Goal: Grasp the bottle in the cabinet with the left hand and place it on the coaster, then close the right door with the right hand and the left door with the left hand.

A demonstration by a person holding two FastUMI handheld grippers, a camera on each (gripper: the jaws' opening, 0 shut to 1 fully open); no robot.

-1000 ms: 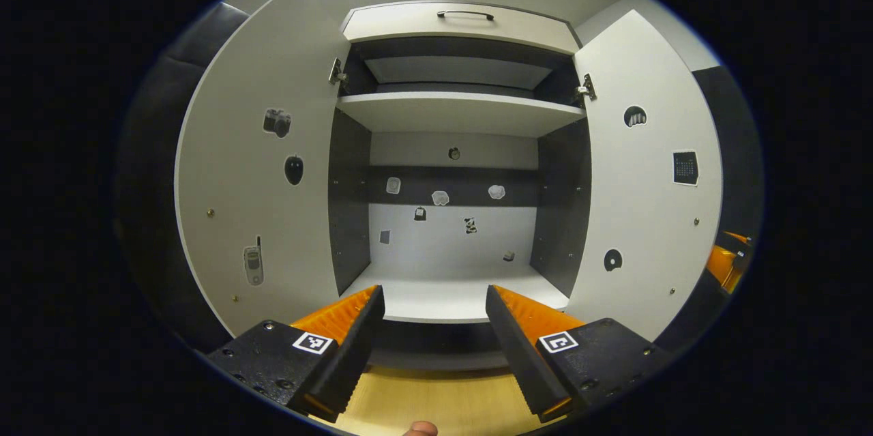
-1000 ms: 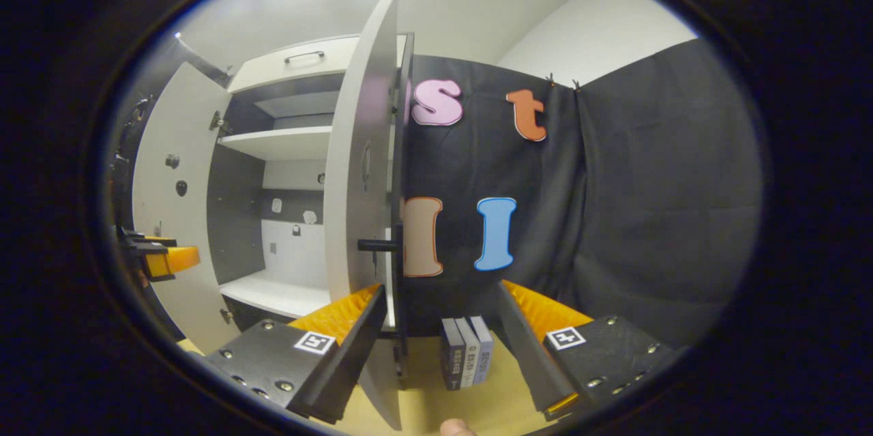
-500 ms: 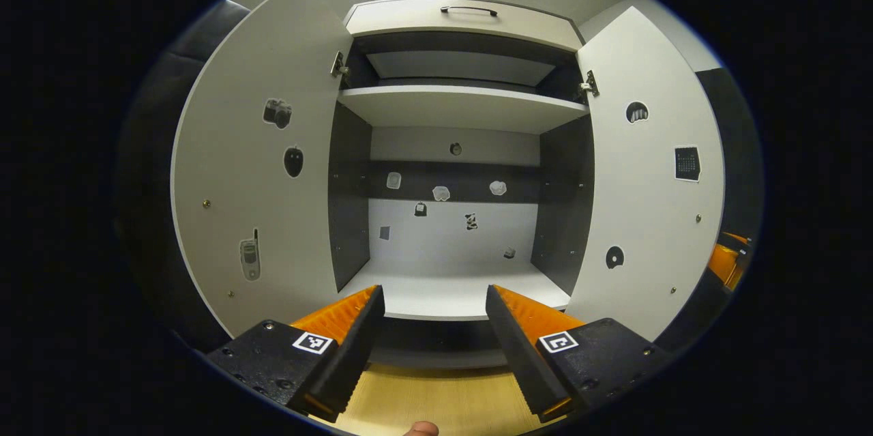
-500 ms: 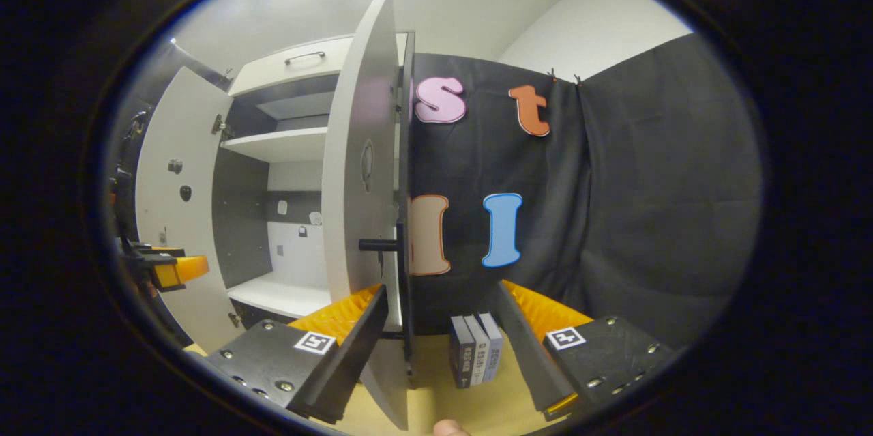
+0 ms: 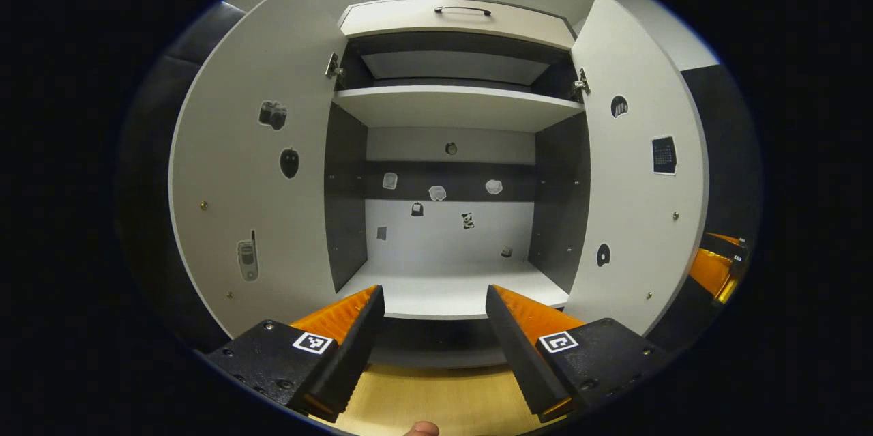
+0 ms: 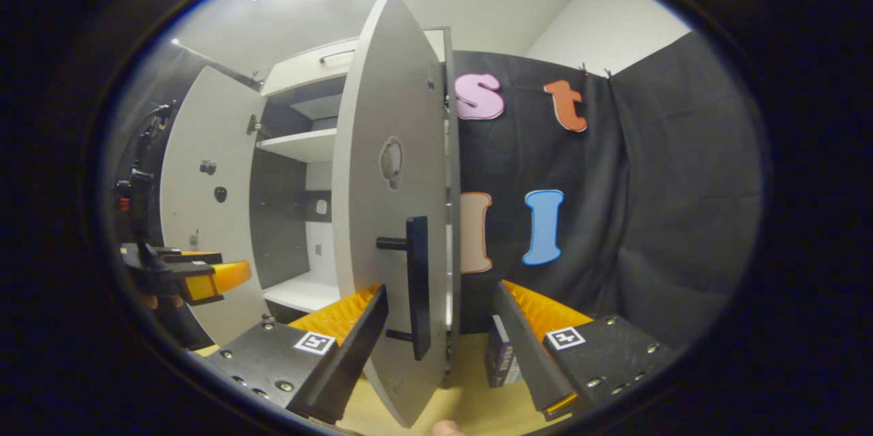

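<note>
While both doors are standing open, the left tool [image 5: 434, 327] is hovering at 6 o'clock before the cabinet [image 5: 450, 149], fingers apart and empty. The left door [image 5: 252, 170] is waiting at 9 o'clock; no bottle is standing on the lower shelf [image 5: 450, 293], and I cannot tell where it or the coaster is. At 3 o'clock, the right door [image 5: 634, 183] is angling inward. The right tool [image 6: 440, 330] is spread around its handle [image 6: 416, 286]; I'd press squarely, swinging smoothly. The right gripper view is revealing books [image 6: 501, 361] on the table [image 6: 470, 402].
</note>
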